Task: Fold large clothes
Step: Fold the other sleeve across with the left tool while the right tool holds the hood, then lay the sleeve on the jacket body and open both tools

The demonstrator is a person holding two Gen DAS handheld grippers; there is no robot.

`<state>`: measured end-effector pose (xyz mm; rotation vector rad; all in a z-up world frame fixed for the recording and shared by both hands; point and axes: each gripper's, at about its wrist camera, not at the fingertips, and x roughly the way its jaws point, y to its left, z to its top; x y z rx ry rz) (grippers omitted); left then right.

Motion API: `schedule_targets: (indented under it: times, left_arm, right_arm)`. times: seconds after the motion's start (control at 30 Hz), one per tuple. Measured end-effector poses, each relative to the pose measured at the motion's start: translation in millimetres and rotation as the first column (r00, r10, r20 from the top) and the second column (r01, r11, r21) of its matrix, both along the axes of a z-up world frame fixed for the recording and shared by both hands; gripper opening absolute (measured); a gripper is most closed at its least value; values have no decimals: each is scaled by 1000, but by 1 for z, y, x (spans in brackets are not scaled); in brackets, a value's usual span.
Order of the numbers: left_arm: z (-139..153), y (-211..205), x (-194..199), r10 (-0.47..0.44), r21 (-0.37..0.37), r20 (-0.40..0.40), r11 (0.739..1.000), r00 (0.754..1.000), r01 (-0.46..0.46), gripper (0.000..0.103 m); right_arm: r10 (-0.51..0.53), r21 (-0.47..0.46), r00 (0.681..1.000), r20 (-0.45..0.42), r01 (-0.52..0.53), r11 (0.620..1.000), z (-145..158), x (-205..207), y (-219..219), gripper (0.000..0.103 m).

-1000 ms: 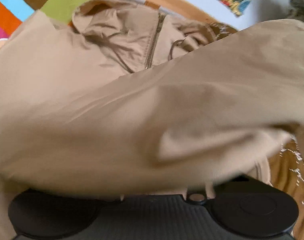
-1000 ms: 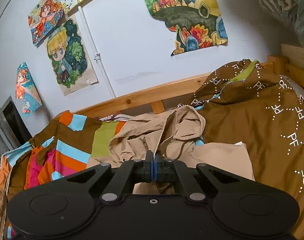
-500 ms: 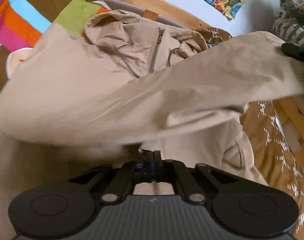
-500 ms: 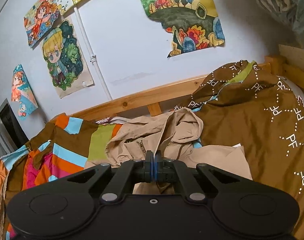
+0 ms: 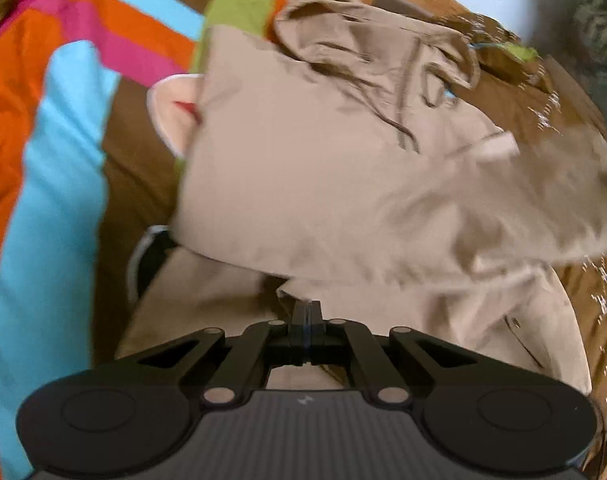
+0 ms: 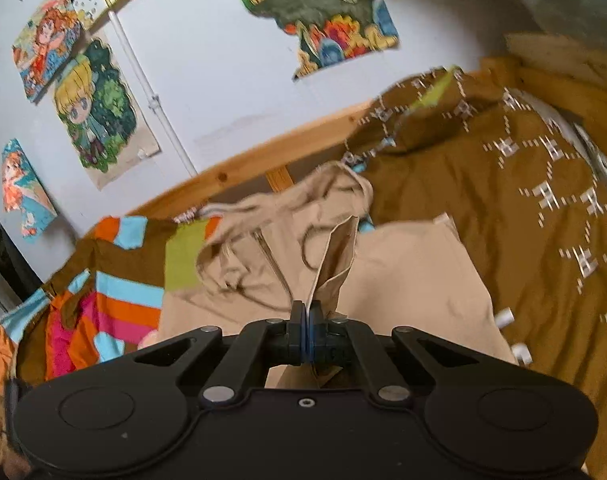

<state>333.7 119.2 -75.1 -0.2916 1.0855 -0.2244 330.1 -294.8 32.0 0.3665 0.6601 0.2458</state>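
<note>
A beige hooded jacket [image 6: 407, 268] lies spread on a bed, over a brown bedspread [image 6: 543, 216] with a white dotted pattern and a patchwork of orange, pink, blue and green stripes [image 5: 55, 128] at its left. The hood [image 6: 303, 204] is bunched toward the wooden bed rail [image 6: 263, 160], with a zipper [image 6: 273, 264] and a dark drawstring running down from it. The left gripper [image 5: 306, 312] has its jaws pressed together on an edge of the jacket's cloth near the camera, and a large fold of beige fabric [image 5: 343, 168] hangs above and ahead of it, blurred on its right side. The right gripper [image 6: 305, 314] likewise has its jaws clamped on the jacket: a pinched flap of cloth [image 6: 337, 260] stands up from between them in a narrow upright pleat, while the rest of the garment lies flat on the bedspread beyond. In the left wrist view a pale pink rounded piece [image 5: 173, 108] peeks out from under the jacket's left edge. Behind the bed, the pale wall [image 6: 223, 72] carries several colourful cartoon posters [image 6: 97, 108], and a thin white pipe [image 6: 151, 96] runs down it to the bed rail.
</note>
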Motion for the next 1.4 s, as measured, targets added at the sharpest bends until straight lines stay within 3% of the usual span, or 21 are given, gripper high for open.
schedule_targets:
  times: [0.2,0.33,0.43,0.47,0.53,0.57,0.67,0.7,0.73,0.87,0.93,1.03,1.07,1.13,1.2,1.27,1.33,1.4]
  left_arm:
    - [8,20,6,51,125,50,991,997,-57,0]
    - [-3,24,-10,28,33,5,999,1000,-29,0]
    - [-12,26,-26,32,-54,-8,998,999,-33,10]
    - [-15,25,-31,27,-90,-13,996,1000,-29,17]
    - [-19,16,-35,7,-106,-10,994,1000,-8,30]
    - [-21,7,-37,-10,-80,-3,997,1000,10,34]
    - [-30,-24,-36,-63,74,21,995,998,62,32]
    - [-37,-33,-35,-70,121,15,990,997,68,20]
    - [-44,-38,-32,-54,151,-4,987,999,53,19]
    - [-48,-38,-30,30,185,7,982,1000,-30,0]
    - [-44,-31,-31,55,234,14,971,998,-57,0]
    - [-33,-16,-40,60,192,5,980,998,-60,0]
    - [-29,-13,-44,58,180,2,982,998,-58,4]
    - [-18,-11,-61,42,193,30,980,999,-47,12]
    - [-8,-13,-76,7,223,61,975,998,-21,44]
    - [3,-16,-94,-20,267,96,964,995,-6,61]
    - [13,-15,-110,-36,291,122,957,992,-1,71]
    - [21,-18,-126,-48,298,126,955,991,9,88]
  right_arm:
    - [-60,-156,996,-69,49,987,-58,-15,-2,0]
    - [-96,-282,988,-117,59,958,-107,-21,-4,1]
    - [-117,-234,984,-133,84,969,-125,-30,-11,2]
    - [-120,-213,984,-128,90,973,-127,-34,-13,4]
    - [-114,-219,986,-121,85,972,-129,-41,-11,13]
    - [-110,-234,987,-116,80,969,-130,-45,-8,18]
    - [-105,-250,987,-120,72,966,-132,-52,-5,22]
    - [-108,-249,986,-123,74,966,-133,-56,-6,22]
    - [-113,-247,985,-127,78,966,-134,-60,-7,24]
    - [-117,-288,985,-125,77,954,-133,-79,-11,39]
    - [-116,-312,985,-126,71,947,-134,-92,-15,45]
    - [-127,-305,983,-134,81,949,-133,-117,-21,56]
    - [-123,-301,984,-130,79,950,-132,-127,-22,64]
    - [-114,-309,987,-117,73,948,-129,-147,-21,70]
    - [-87,-325,991,-101,50,944,-125,-166,-17,75]
    - [-60,-347,995,-76,30,937,-121,-182,-10,85]
    - [-27,-370,999,-47,8,929,-116,-198,-3,92]
    - [16,-388,999,-29,-26,921,-113,-211,4,95]
